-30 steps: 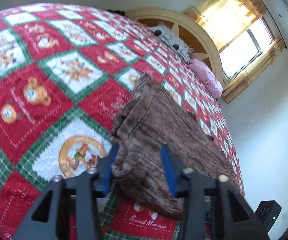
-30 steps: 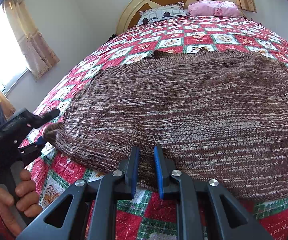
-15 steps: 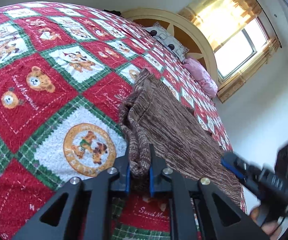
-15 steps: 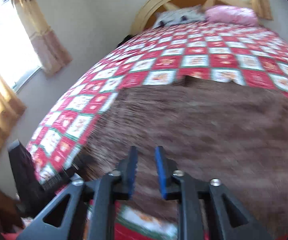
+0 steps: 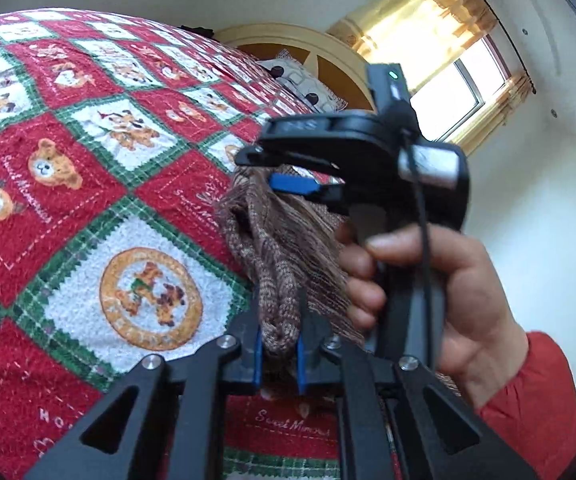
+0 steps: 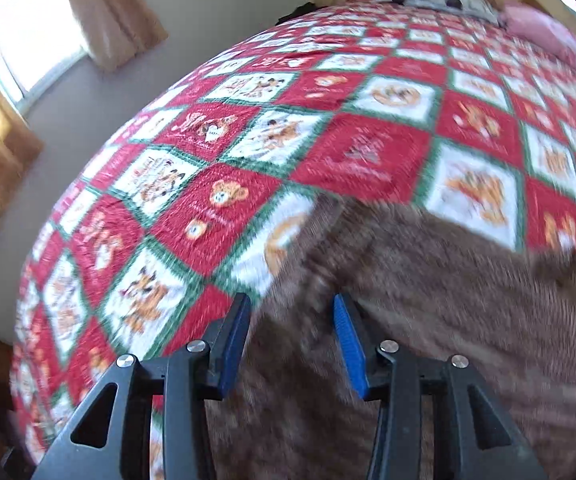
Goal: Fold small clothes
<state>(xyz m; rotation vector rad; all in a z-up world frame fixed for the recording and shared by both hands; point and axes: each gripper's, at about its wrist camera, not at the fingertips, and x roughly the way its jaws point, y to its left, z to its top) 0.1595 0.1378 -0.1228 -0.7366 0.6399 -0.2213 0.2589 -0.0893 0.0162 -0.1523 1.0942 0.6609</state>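
A brown knit garment lies on the red, white and green quilt. My left gripper is shut on a bunched corner of it, the fabric squeezed between the blue pads. In the left wrist view, a hand holds my right gripper just above the same end of the garment. In the blurred right wrist view, my right gripper hangs over the garment near its edge. Its jaws are opening, and the pads stand apart from the fabric below.
The quilt covers the whole bed. A spotted pillow and a round wooden headboard stand at the far end, with a pink pillow beside them. Curtained windows flank the bed. A red sleeve is at lower right.
My left gripper closed on the garment's bunched corner. My right gripper let go of the hem, opened, and swept across the garment to just beside the left gripper.
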